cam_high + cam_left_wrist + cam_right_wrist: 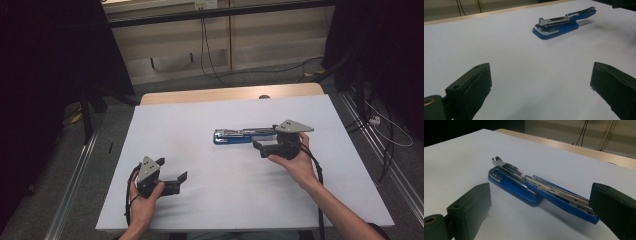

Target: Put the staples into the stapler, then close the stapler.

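No brand, label or other writing could be read on the blue stapler or on either tool. The stapler lay flat on the white tabletop, right of centre and toward the far half, its chrome staple channel exposed along the top and its blue arm swung back in line with the base. The right gripper was released, its jaws spread wide, and it sat at the stapler's right end; in the right gripper view one jaw overlapped the end of the blue arm, though whether it touched could not be told, while the other jaw stood apart over bare tabletop. The left gripper was likewise spread wide and held nothing, hovering near the front left of the tabletop, well apart from the stapler, which showed far ahead between its jaws.
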### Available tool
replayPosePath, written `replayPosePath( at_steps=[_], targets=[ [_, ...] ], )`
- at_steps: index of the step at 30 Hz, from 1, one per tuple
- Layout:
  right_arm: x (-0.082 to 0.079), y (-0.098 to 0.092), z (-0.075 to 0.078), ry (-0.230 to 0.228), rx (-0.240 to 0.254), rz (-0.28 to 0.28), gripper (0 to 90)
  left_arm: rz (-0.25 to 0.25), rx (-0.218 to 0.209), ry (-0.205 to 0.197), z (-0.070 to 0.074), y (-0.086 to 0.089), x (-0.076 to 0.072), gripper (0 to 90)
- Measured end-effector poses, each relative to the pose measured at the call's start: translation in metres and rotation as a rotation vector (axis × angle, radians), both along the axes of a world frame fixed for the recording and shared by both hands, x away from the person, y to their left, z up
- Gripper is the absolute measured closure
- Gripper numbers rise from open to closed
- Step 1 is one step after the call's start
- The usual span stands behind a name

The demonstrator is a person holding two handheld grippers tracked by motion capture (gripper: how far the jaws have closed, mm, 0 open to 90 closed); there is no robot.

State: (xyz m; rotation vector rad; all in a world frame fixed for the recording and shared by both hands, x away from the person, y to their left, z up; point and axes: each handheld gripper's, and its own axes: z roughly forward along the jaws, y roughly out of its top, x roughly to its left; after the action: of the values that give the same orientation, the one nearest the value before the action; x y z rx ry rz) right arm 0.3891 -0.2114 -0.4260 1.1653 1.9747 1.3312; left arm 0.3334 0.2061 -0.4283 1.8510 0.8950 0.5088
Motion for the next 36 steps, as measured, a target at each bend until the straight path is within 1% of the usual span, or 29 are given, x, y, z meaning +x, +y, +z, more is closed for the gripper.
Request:
replayPosePath(
  at_steps=[3, 6, 9, 10, 11, 12, 15, 17, 18, 21, 23, 24, 25, 27, 29, 30, 31, 33, 36],
  targets=[
    [-0.005, -0.004, -0.002, -0.001, -0.001, -0.009, 4.2, -0.009, 0.005, -0.004, 0.001, 0.000, -0.001, 3.7],
    [-0.007, -0.008, -0.005, 0.010, -0.003, -0.019, 4.1, -0.022, 0.006, -0.002, 0.002, 0.001, -0.001, 4.7],
    [-0.007, -0.011, -0.006, 0.014, -0.006, -0.024, 5.5, -0.018, 0.002, 0.002, 0.002, 0.000, -0.001, 4.7],
    [-0.006, -0.012, -0.006, 0.017, 0.003, -0.027, 5.8, -0.019, 0.013, -0.001, 0.002, 0.000, -0.001, 4.6],
    [-0.005, -0.013, -0.007, 0.022, 0.015, -0.030, 5.7, -0.021, 0.013, 0.002, 0.002, -0.001, 0.000, 4.7],
    [-0.004, -0.014, -0.007, 0.026, 0.016, -0.033, 5.3, -0.024, 0.016, 0.007, 0.002, -0.001, 0.000, 4.7],
    [-0.003, -0.016, -0.007, 0.017, 0.008, -0.039, 5.6, -0.023, 0.009, 0.013, 0.002, -0.002, 0.003, 5.0],
    [-0.003, -0.017, -0.007, 0.015, 0.008, -0.047, 5.7, -0.024, -0.012, 0.013, 0.004, -0.003, 0.007, 5.2],
    [-0.002, -0.018, -0.008, 0.021, 0.010, -0.054, 5.7, -0.024, -0.008, 0.007, 0.004, -0.003, 0.009, 5.5],
    [0.000, -0.019, -0.010, 0.023, 0.013, -0.063, 6.5, -0.022, -0.015, 0.020, 0.003, -0.006, 0.015, 6.1],
    [0.000, -0.019, -0.010, 0.021, 0.010, -0.063, 7.7, -0.035, -0.005, 0.014, 0.002, -0.008, 0.019, 6.4],
    [-0.001, -0.020, -0.010, 0.022, 0.009, -0.064, 7.8, -0.048, -0.007, 0.012, 0.000, -0.009, 0.021, 6.6],
    [-0.001, -0.020, -0.010, 0.024, 0.011, -0.068, 7.7, -0.053, -0.009, 0.021, -0.001, -0.009, 0.024, 6.7],
    [0.000, -0.021, -0.009, 0.017, 0.005, -0.069, 7.9, -0.041, -0.010, 0.027, -0.003, -0.011, 0.028, 7.0],
    [0.000, -0.022, -0.010, 0.013, -0.012, -0.068, 8.4, -0.039, -0.016, 0.028, -0.003, -0.013, 0.032, 7.6],
    [0.001, -0.022, -0.010, 0.016, -0.013, -0.066, 9.4, -0.038, -0.014, 0.033, -0.003, -0.014, 0.034, 7.6],
    [0.001, -0.023, -0.010, 0.018, -0.013, -0.065, 10.2, -0.040, -0.024, 0.038, -0.003, -0.015, 0.036, 7.6],
    [0.001, -0.025, -0.011, 0.026, -0.018, -0.068, 10.1, -0.026, -0.025, 0.023, -0.003, -0.019, 0.040, 7.6],
    [0.000, -0.027, -0.009, 0.022, -0.019, -0.070, 11.9, -0.039, -0.026, 0.016, 0.000, -0.026, 0.049, 7.6]
  ],
)
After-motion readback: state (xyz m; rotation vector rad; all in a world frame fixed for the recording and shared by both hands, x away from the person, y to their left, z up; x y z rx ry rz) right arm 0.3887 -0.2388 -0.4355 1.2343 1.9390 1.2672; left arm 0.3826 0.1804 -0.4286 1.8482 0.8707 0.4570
